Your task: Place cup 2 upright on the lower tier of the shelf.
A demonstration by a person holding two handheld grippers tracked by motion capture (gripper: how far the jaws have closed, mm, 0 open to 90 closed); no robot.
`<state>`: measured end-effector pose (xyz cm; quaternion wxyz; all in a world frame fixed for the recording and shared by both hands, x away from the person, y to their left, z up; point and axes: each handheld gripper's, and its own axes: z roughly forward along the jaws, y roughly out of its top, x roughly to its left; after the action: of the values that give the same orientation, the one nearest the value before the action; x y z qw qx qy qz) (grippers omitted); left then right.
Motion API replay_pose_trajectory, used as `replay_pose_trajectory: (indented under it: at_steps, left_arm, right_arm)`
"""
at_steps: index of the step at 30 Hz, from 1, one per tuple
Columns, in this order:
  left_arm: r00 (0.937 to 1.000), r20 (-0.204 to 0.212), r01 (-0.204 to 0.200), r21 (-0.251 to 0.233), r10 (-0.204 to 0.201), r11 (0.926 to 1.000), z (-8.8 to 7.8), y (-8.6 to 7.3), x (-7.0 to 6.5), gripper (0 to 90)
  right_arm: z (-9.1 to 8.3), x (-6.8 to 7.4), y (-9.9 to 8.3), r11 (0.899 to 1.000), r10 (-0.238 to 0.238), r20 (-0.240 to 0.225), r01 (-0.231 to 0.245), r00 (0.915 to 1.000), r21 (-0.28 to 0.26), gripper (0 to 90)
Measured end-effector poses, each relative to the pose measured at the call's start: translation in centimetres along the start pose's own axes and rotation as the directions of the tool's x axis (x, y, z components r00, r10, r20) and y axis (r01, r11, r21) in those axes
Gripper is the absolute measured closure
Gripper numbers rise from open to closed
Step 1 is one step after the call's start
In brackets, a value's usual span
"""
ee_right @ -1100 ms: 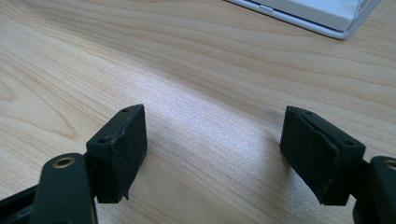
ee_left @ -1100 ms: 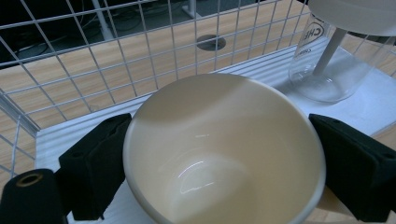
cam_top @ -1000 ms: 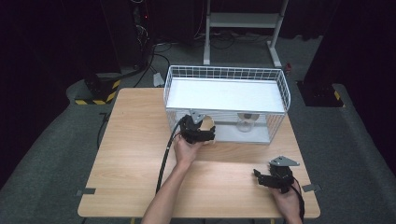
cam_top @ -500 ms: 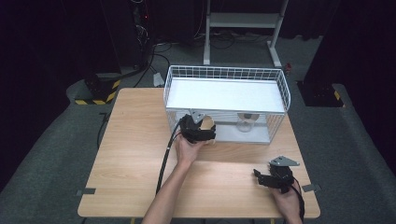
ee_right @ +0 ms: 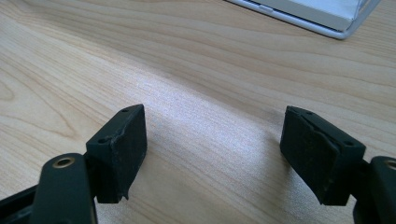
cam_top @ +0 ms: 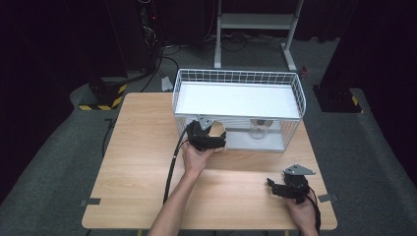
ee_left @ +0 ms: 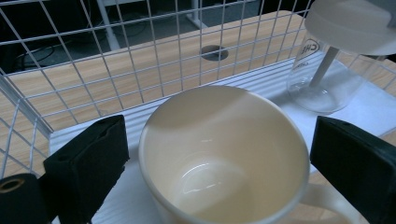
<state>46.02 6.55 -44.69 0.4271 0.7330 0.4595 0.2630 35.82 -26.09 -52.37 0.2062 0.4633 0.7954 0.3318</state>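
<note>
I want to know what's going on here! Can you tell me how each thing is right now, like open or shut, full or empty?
Cream mug: upright, empty, standing on the rack's lower shelf.
Left gripper: jaws just opened, either side of the mug, not pressing it.
Right gripper: open, holding nothing, above bare wooden table.
Clear bottle: upright, white lid on, looks empty.
White wire rack: top shelf bare.

Not much lettering to go on here tbh. The one bit I can spot is on the clear plastic bottle (ee_left: 322,70) in the left gripper view, up around 2 o'clock from the mug: dark printed letters on its side near the top, looks like it starts "CH" with a smaller line of print under it, but the wire mesh cuts across it and I can't make out the rest
</note>
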Motion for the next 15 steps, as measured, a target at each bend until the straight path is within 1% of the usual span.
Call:
replay_pose_trajectory:
  at_steps: [3, 6, 14, 15]
  left_arm:
    - [0.9999, 0.003, -0.014, -0.003, 0.014, 0.9999, -0.5, 0.1, 0.0, 5.0]
    - [0.9998, 0.001, -0.019, -0.005, 0.019, 0.9998, -0.8, 0.1, 0.1, 5.3]
    - [0.9999, 0.003, -0.016, -0.006, 0.016, 0.9999, -1.6, -0.2, 0.5, 6.3]
    - [0.9999, 0.005, -0.010, -0.008, 0.010, 0.9999, -1.7, -0.3, 0.5, 6.4]
  right_arm:
    - [0.0, 0.0, 0.0, 1.000, 0.000, 0.000, 0.000, 1.0000, 0.000, 23.1]
    - [0.0, 0.0, 0.0, 1.000, 0.000, 0.000, 0.000, 1.0000, 0.000, 23.1]
    - [0.0, 0.0, 0.0, 1.000, 0.000, 0.000, 0.000, 1.0000, 0.000, 23.1]
    - [0.0, 0.0, 0.0, 1.000, 0.000, 0.000, 0.000, 1.0000, 0.000, 23.1]
